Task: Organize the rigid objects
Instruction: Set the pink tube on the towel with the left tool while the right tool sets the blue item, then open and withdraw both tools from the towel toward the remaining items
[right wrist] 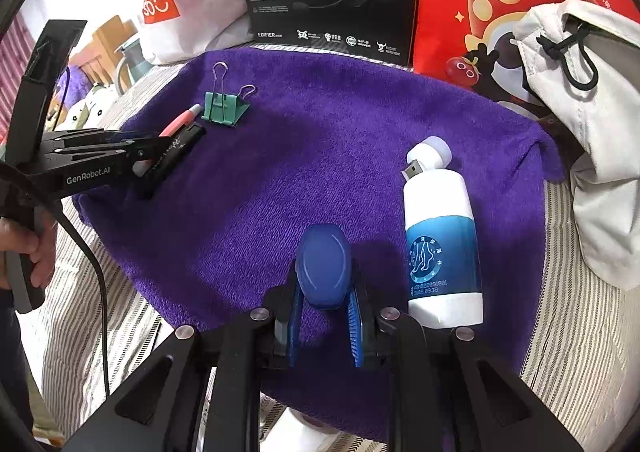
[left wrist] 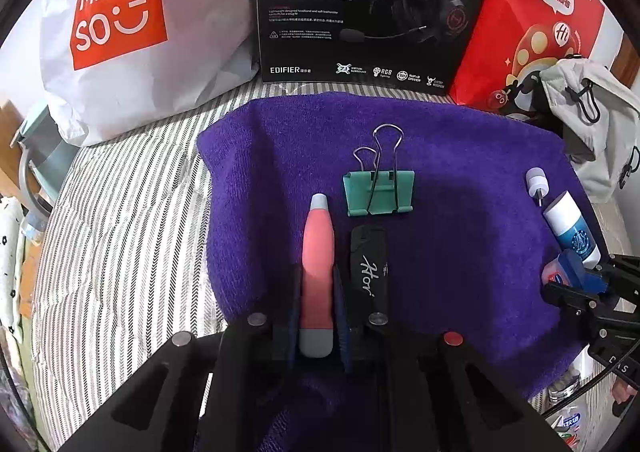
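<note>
A home bedroom is suggested. A purple towel (left wrist: 460, 171) is spread over a striped, quilted bedcover (left wrist: 120, 232) directly ahead of the tools. Beyond the towel, shopping bags are propped up: a white Miniso bag (left wrist: 132, 23) ahead to the left and a red printed bag (left wrist: 532, 23) ahead to the right, with a black headset box (left wrist: 372, 3) between them. A grey drawstring pouch (right wrist: 580, 99) is seen to the far right.
</note>
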Demonstrator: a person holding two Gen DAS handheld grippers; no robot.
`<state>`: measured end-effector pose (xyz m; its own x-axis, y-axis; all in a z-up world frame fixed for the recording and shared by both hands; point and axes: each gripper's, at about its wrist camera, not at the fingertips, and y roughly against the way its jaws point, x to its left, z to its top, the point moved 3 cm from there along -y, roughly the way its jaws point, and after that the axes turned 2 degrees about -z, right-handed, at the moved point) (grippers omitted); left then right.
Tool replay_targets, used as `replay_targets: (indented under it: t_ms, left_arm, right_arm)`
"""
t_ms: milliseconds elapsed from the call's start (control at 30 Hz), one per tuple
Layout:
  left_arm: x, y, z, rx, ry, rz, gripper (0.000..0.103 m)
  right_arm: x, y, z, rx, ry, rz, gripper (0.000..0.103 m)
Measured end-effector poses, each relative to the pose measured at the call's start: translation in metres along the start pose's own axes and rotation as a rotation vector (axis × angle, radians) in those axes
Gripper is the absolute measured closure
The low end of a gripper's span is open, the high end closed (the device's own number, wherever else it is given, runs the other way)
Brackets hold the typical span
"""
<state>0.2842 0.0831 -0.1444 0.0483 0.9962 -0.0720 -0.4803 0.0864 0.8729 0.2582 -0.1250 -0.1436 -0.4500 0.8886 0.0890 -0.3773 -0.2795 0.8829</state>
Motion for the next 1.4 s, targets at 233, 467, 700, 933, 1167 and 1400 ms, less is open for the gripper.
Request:
replay_targets:
  t_ms: [233,467,700,933,1167,1400]
  left_arm:
    - [-0.004,0.005,-0.008,0.017,-0.026,0.009,0.077]
    - [-0.009,0.012,-0.017,0.043,-0.042,0.026,0.068]
    - [-0.015,0.036,-0.027,0.029,-0.045,0.016,0.043]
    - [-0.025,0.076,-0.045,-0.011,-0.038,0.016,0.031]
    - [-0.048,0.091,-0.076,-0.004,-0.046,-0.017,0.024]
    - [-0.075,0.074,-0.094,0.044,-0.026,-0.072,0.024]
  right_arm:
    - [-0.002,0.001,-0.001,0.025,0.020,0.017,0.082]
    - [-0.004,0.007,-0.010,0.072,0.001,0.007,0.071]
    - [-0.012,0.030,-0.017,0.060,-0.032,-0.016,0.064]
    - [-0.020,0.069,-0.037,0.013,-0.080,-0.034,0.057]
    - [-0.027,0.106,-0.076,-0.024,-0.163,-0.034,0.049]
    - [-0.032,0.131,-0.130,0.000,-0.221,-0.045,0.049]
